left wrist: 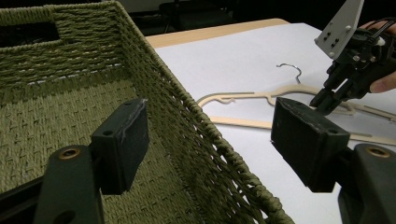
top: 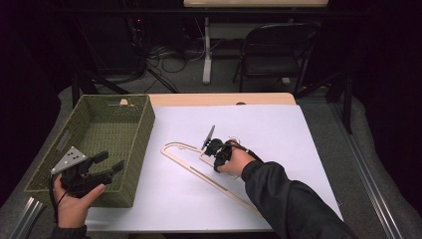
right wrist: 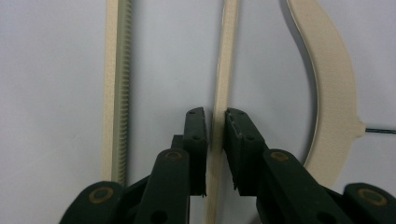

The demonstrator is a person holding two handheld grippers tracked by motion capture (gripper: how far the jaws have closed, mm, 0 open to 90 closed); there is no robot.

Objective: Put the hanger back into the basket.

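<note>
Two jaws of right gripper [right wrist: 215,135] nearly closed around thin arm of wooden hanger [right wrist: 223,70], pads just at its sides; contact not certain. Hanger flat on white sheet [top: 278,129], right of green woven basket [top: 134,149]. Left gripper [top: 107,164] released, jaws wide, held above basket's near corner.

Hanger [top: 209,177] cream, one bar ridged. Basket [top: 134,149] olive green, woven. Sheet [top: 278,129] white; grippers black.
</note>
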